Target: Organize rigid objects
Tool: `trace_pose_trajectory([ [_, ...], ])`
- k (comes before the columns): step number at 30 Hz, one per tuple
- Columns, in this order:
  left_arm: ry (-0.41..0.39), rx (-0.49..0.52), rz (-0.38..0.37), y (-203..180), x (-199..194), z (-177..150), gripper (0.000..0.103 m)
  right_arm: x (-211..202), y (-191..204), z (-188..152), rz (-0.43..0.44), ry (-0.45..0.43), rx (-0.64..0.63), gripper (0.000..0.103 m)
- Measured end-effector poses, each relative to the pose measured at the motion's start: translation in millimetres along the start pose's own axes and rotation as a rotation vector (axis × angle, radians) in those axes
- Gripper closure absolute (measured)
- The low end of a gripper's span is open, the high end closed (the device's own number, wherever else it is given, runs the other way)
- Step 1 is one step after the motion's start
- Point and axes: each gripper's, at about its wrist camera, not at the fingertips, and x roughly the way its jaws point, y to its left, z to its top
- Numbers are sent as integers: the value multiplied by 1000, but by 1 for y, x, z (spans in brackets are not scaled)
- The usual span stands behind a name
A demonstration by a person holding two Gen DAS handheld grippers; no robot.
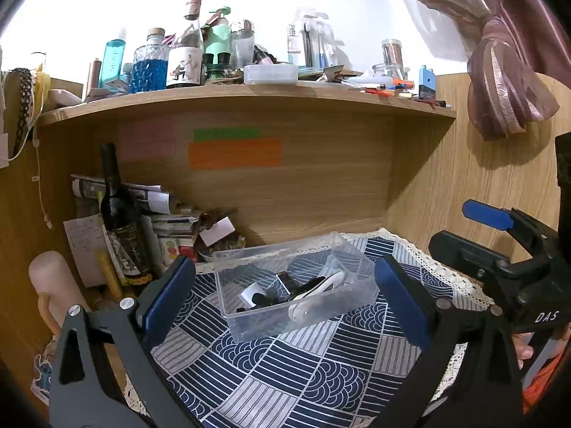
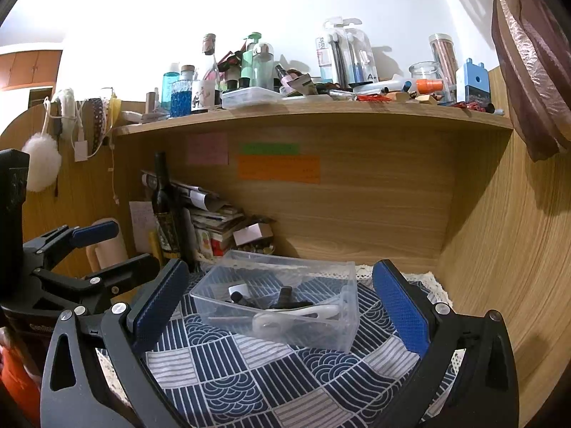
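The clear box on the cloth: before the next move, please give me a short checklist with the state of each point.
1. Left gripper open and empty: ok.
2. Right gripper open and empty: ok.
3. Clear plastic box sits flat on the patterned cloth, open top up: ok.
4. Small black items and a white piece lie inside the box, nothing hangs over its rim: ok.
5. Wine bottle stands upright to the left, apart from the box: ok.
6. Any loose item left on the cloth to collect: none seen, but the grippers hide part of it: cannot tell.
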Motion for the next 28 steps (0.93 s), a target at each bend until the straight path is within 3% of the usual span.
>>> trace_pose_trajectory([
  [28,5,-18,-27,2,-1,2,1,2,2,0,1,5,3,0],
])
